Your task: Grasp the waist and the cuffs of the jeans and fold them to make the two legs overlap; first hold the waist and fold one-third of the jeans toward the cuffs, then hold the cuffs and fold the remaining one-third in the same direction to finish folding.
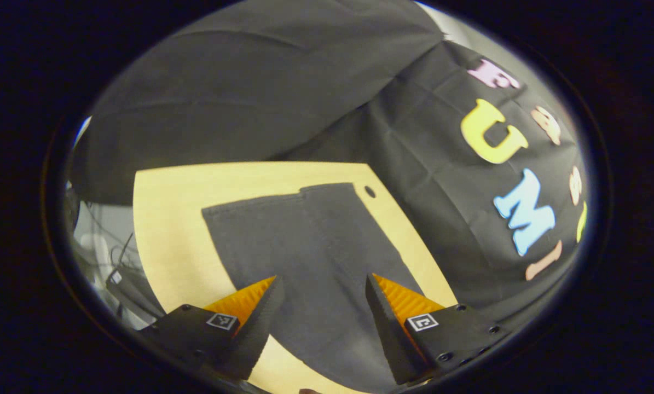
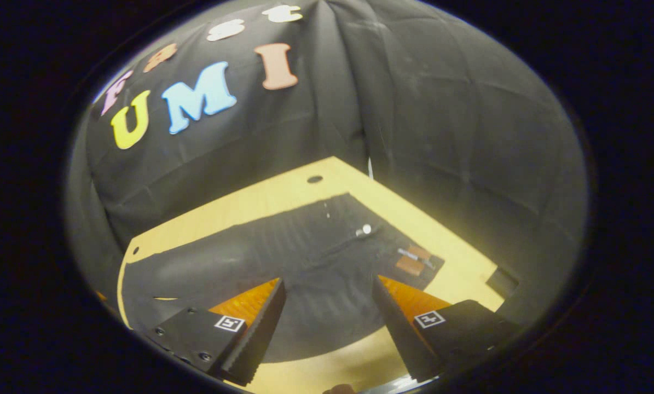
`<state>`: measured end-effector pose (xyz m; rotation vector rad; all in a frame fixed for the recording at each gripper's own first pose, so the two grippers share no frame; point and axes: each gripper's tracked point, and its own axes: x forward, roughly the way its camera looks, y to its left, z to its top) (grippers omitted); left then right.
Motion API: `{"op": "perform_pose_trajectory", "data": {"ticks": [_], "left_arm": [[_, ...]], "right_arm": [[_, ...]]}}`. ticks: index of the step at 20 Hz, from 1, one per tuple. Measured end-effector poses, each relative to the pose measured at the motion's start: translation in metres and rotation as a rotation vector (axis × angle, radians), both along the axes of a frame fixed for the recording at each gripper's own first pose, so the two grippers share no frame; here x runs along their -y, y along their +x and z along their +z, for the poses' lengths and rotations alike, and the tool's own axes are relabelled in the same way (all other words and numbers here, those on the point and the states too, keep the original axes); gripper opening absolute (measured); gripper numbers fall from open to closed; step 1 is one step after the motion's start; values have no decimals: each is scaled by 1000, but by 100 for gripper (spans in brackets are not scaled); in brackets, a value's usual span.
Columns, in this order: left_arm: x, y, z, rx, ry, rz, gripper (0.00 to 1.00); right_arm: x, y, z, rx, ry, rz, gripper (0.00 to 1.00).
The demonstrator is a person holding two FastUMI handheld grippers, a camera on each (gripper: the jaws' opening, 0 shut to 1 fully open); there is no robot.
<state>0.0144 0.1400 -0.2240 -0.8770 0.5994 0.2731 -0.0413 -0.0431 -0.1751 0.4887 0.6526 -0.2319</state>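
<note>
On the wooden table (image 2: pixel 283 200), dark jeans (image 2: pixel 283 257) flat, far leg cut off, left gripper (image 1: pixel 324 284) and right gripper (image 2: pixel 329 287) fingers spread, empty.

Jeans (image 2: pixel 283 262): dark matt cloth, metal button (image 2: pixel 366 229). Table (image 1: pixel 168 219): smooth pale wood.

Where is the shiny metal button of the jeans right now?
In the right gripper view, the button sits on the waist end of the jeans, up and ahead of the open right gripper, near the table's far corner.

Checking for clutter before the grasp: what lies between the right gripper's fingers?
Only the jeans and a strip of bare table, seen between the right gripper's open fingers in the right gripper view.
</note>
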Motion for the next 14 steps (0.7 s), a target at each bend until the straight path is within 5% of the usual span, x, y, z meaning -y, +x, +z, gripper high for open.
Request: {"op": "perform_pose_trajectory", "data": {"ticks": [7, 14], "left_arm": [[-29, -16, -64, -180, -225, 152, 97], [-35, -9, -87, -244, -249, 207, 97]], "right_arm": [[-2, -4, -50, -158, 328, -124, 96], [-10, -4, -68, -236, 530, -207, 96]]}}
